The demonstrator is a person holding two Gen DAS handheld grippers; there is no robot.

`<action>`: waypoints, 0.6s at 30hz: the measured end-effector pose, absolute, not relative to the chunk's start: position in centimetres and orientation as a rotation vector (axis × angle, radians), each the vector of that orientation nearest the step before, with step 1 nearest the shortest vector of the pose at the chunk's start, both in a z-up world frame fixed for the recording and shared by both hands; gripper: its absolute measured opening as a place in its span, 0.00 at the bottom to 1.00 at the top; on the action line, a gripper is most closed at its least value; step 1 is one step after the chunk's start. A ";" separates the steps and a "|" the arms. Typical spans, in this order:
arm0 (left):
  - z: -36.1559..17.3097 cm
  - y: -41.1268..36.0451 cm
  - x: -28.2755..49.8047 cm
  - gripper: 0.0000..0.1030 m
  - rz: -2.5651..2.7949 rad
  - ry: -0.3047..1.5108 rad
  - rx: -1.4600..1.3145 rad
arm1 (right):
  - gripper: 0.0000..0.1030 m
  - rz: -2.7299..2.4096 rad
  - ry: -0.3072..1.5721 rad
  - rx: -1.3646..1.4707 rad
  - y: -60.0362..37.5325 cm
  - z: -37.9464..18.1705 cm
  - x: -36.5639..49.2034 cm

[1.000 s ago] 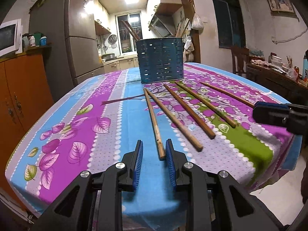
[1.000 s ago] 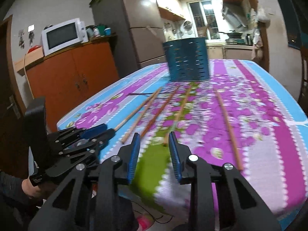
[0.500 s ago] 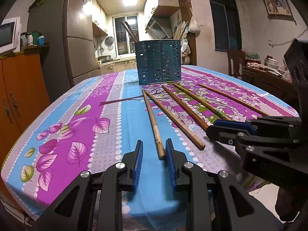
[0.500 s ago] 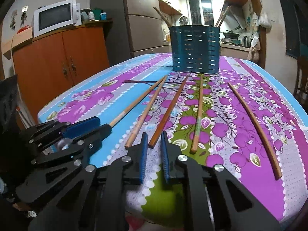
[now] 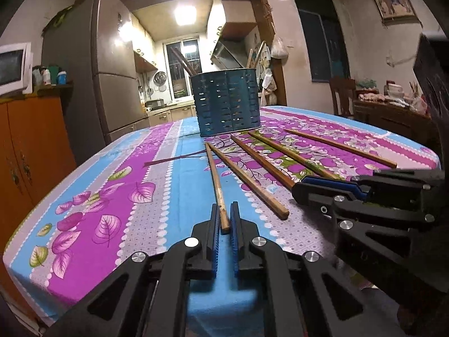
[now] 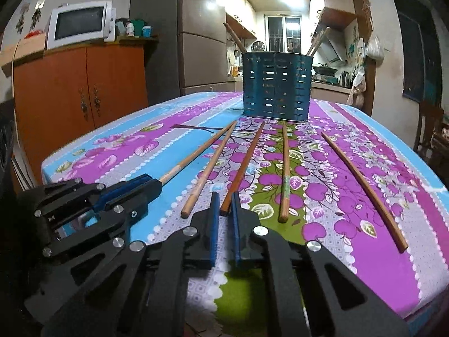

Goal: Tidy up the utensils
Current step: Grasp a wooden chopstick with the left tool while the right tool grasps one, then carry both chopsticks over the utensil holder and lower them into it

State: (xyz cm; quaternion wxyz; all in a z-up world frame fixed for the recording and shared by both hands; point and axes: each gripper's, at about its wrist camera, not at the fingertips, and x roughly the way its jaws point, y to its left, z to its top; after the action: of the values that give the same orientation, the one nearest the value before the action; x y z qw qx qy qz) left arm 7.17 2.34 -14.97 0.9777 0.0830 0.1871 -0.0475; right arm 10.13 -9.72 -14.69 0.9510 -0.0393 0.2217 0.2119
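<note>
Several wooden chopsticks lie fanned on the flowered tablecloth (image 5: 157, 196) in front of a blue slotted holder (image 5: 227, 104) (image 6: 276, 90), which has chopsticks standing in it. My left gripper (image 5: 224, 210) (image 6: 153, 184) is closing, and its blue pads press the near end of the leftmost chopstick (image 5: 214, 174) (image 6: 196, 154). My right gripper (image 6: 225, 199) (image 5: 301, 186) is closing too, with its pads against the near end of the middle chopstick (image 6: 247, 157) (image 5: 261, 158). Both chopsticks still rest on the cloth.
Loose chopsticks lie between the two grippers (image 6: 210, 168) and to the right (image 6: 284, 168) (image 6: 362, 182). An orange cabinet (image 6: 78, 95) with a microwave (image 6: 81, 24) and a fridge (image 6: 202, 36) stand left of the table. A chair (image 5: 341, 95) is at the far right.
Both grippers have closed onto chopstick ends. The right gripper came forward and down to the middle chopstick, close beside the left gripper, which stayed at the leftmost chopstick.
</note>
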 end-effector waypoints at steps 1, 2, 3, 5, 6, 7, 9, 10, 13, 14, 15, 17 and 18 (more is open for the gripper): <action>-14.9 2.4 7.2 0.08 -0.095 0.378 0.164 | 0.06 0.431 0.448 -0.075 -9.8 -14.7 10.1; -14.9 2.5 7.2 0.08 -0.094 0.380 0.160 | 0.06 0.433 0.445 -0.069 -9.9 -14.6 10.0; -14.8 2.6 7.2 0.08 -0.095 0.383 0.154 | 0.05 0.436 0.443 -0.065 -10.0 -14.6 9.9; -14.6 2.6 7.0 0.07 -0.095 0.379 0.154 | 0.05 0.436 0.429 -0.064 -10.3 -14.3 9.6; -14.3 2.7 6.9 0.07 -0.096 0.374 0.154 | 0.05 0.435 0.421 -0.062 -10.5 -13.8 9.4; -13.9 2.8 6.8 0.07 -0.095 0.369 0.152 | 0.05 0.434 0.411 -0.063 -10.7 -13.3 9.2; -12.8 3.0 6.3 0.07 -0.095 0.347 0.149 | 0.05 0.432 0.391 -0.067 -11.2 -12.2 8.7; -12.1 3.1 6.0 0.07 -0.096 0.332 0.146 | 0.05 0.431 0.375 -0.071 -11.4 -11.5 8.4; -9.8 3.4 5.1 0.07 -0.099 0.281 0.139 | 0.05 0.427 0.317 -0.082 -12.2 -8.9 7.5; -8.9 3.4 4.8 0.07 -0.103 0.263 0.141 | 0.05 0.427 0.298 -0.088 -12.4 -8.1 7.3; -7.7 3.4 4.6 0.07 -0.105 0.232 0.147 | 0.04 0.428 0.272 -0.096 -12.6 -6.9 7.1; -5.4 3.4 4.6 0.07 -0.118 0.188 0.150 | 0.04 0.438 0.237 -0.105 -13.0 -5.0 7.2; -4.3 3.5 4.7 0.07 -0.121 0.165 0.151 | 0.04 0.443 0.215 -0.113 -13.1 -3.9 7.4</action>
State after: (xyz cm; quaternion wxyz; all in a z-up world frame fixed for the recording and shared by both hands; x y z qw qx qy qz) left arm 4.73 3.51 -4.29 0.9919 0.0755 0.0822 -0.0605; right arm 7.36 -13.13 -3.87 0.9682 -0.0560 0.1066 0.2193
